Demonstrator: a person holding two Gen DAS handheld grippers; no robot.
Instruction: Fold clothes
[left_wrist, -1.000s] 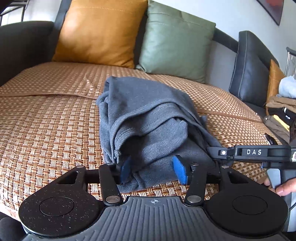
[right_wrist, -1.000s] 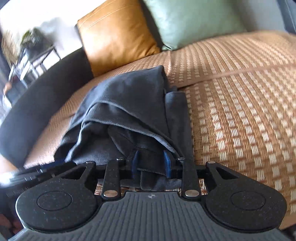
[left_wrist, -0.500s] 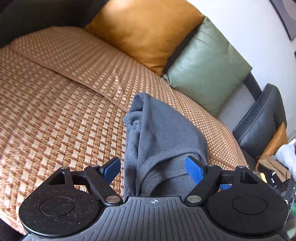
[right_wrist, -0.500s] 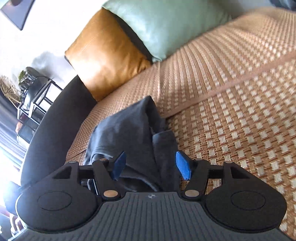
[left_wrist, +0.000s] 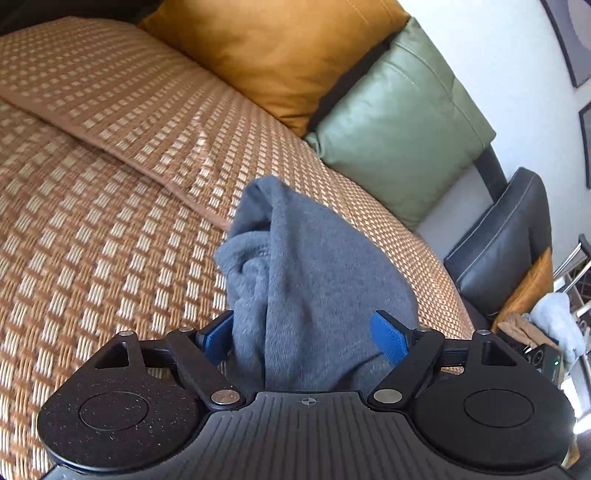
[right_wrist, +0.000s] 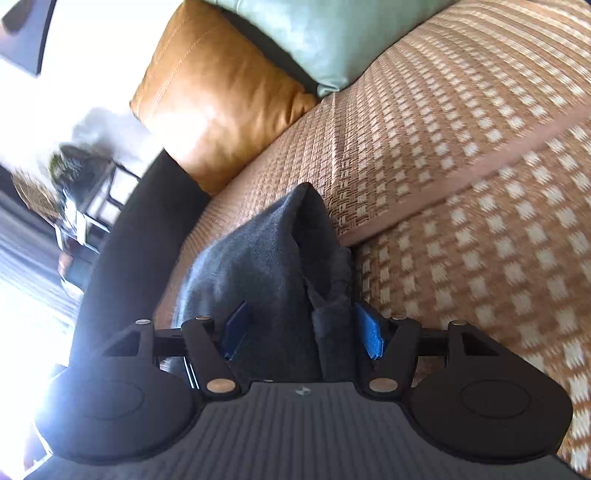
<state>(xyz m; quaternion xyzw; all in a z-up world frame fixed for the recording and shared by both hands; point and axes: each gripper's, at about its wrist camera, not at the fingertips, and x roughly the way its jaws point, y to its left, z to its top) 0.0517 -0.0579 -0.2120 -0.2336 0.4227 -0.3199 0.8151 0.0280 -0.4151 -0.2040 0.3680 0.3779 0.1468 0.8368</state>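
While both wide apart, grey garment (left_wrist: 314, 280) bunched between left gripper (left_wrist: 304, 338) and right gripper (right_wrist: 301, 332) fingers.

Near end of garment (left_wrist: 314, 295) hidden behind left gripper (left_wrist: 306, 338) body — same in right view, garment (right_wrist: 273, 280) passing under right gripper (right_wrist: 301, 332).
Woven mat (right_wrist: 480, 240) smeared by motion blur at right edge.
Window side washed out — shelf (right_wrist: 85, 195) beyond armrest (right_wrist: 125, 258) blurred, contents unreadable.
Pile (left_wrist: 546, 325) at far right cut by frame, possibly clothes.
Wall frames (left_wrist: 576, 44) cropped.
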